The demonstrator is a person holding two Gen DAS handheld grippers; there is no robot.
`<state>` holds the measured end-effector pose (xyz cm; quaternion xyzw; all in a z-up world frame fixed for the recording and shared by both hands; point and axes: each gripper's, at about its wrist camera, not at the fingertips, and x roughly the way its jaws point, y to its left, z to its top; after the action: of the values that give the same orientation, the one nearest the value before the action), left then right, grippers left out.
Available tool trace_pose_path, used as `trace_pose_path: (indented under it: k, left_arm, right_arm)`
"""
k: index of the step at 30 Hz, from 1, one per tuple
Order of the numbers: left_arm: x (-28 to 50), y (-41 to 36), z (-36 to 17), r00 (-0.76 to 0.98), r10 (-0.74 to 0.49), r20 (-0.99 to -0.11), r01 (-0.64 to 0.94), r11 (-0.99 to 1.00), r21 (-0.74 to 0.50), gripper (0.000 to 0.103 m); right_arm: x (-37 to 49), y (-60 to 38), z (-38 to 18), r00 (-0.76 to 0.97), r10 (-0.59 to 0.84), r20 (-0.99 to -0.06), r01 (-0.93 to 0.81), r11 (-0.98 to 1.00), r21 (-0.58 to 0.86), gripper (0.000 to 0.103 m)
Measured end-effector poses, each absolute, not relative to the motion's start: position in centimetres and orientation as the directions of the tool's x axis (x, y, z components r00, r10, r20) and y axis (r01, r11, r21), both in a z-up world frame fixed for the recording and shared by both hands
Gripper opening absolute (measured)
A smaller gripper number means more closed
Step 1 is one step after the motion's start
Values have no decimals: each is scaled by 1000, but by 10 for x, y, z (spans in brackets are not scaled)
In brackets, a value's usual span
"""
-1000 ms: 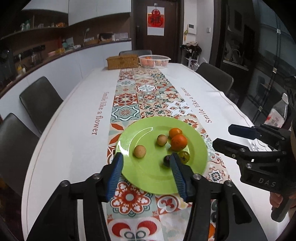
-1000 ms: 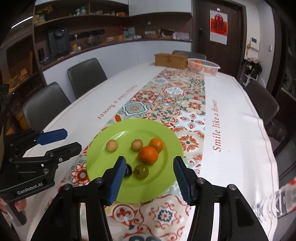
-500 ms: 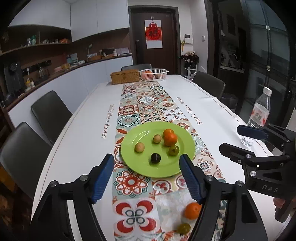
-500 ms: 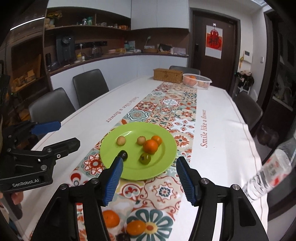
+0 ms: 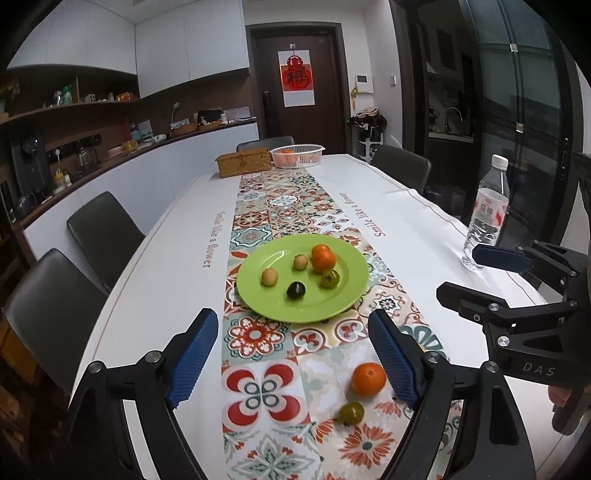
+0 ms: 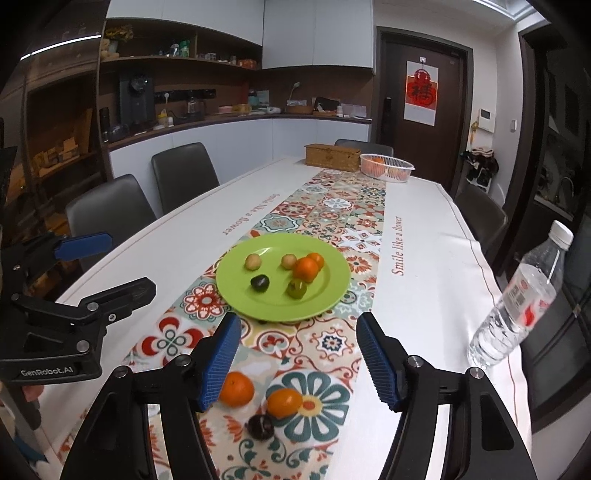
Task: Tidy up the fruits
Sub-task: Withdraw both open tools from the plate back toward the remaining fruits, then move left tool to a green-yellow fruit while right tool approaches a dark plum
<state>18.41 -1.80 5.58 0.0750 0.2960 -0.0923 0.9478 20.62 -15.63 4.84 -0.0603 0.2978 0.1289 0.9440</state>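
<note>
Both grippers withdrawn from plate (image 5: 258, 295), opening, empty

Dim kitchen-diner: grey chairs (image 6: 184, 173), white cabinets (image 6: 314, 33), dark door (image 5: 299, 81), perhaps wooden.

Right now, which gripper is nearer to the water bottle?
Right. The right gripper sits between the water bottle and the left gripper, which is over the runner. Both have just been opening, empty.
</note>
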Motion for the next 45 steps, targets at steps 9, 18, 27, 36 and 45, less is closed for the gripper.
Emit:
trace_pose_path:
  k: [9, 18, 27, 36, 45]
  left_arm:
    - [155, -19, 40, 816, -148, -559, 234, 969, 85, 84]
    - [137, -23, 15, 807, -166, -567, 265, 959, 96, 84]
    - [135, -29, -13, 777, -187, -601, 323, 938, 126, 84]
    - [142, -33, -39, 737, -196, -647, 377, 914, 152, 83]
    - [157, -36, -57, 692, -219, -688, 403, 907, 118, 82]
  right_arm:
    - [174, -154, 34, 811, 184, -556, -269, 960, -76, 66]
    - [152, -148, 15, 806, 184, -563, -288, 952, -103, 66]
    - [148, -143, -11, 764, 190, -617, -337, 933, -129, 66]
    - [155, -135, -36, 717, 200, -668, -384, 913, -138, 65]
    - [171, -137, -60, 661, 220, -718, -401, 912, -89, 62]
